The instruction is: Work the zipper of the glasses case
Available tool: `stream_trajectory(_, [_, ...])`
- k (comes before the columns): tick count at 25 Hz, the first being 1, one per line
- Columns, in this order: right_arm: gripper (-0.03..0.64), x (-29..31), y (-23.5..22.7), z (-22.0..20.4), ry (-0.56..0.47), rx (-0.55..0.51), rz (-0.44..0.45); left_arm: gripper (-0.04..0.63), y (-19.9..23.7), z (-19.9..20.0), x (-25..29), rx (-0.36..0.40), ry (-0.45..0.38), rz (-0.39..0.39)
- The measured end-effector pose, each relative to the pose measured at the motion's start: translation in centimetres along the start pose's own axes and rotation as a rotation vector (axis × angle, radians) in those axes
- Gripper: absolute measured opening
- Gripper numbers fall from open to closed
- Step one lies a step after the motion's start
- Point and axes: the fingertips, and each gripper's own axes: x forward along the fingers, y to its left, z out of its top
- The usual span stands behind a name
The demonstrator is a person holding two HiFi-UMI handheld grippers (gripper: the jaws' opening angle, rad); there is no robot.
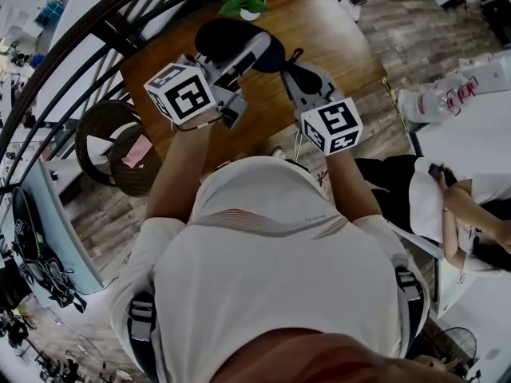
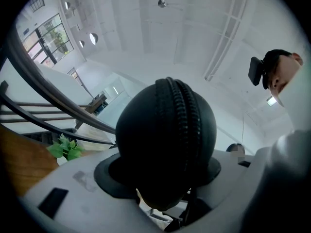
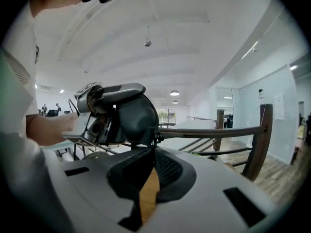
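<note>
Black case: the glasses case (image 1: 233, 42) is held up in the air above the wooden desk (image 1: 323, 30), not resting on it.
Left hand-held gripper (image 1: 243, 58): clenched on the body of the case, jaws spread wide to either side of it. In its own view the zipper (image 2: 187, 113) runs up over the rounded end.
Right hand-held gripper (image 1: 294, 69): clenched, tips pinched together, apparently on the small zipper pull (image 3: 154, 141) at the end of the case nearest it.
Direction: the case lies straight ahead of the right tips and touches them, with the left hand-held gripper behind it.
Long axis: in the head view it seems to run across, from the upper left towards the right tips.
Nearer hand: the right one is at the zipper, while the left only steadies the case.
Likely need: draw the pull along the zipper's curve while the left braces.
</note>
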Motion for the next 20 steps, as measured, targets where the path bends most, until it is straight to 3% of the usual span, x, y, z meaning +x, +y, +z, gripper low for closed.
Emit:
stream_trajectory(13, [0.054, -0.9, -0.5, 1.1, 0.037, -0.396, -0.029, 0.267, -1.4, -3.7, 0.2, 0.081, 0.296, -0.137])
stream_trajectory(20, [0.057, -1.0, 0.8, 0.7, 0.061, -0.582, 0.012, 0.267, -2.2, -6.8, -0.3, 0.183, 0.549, -0.212])
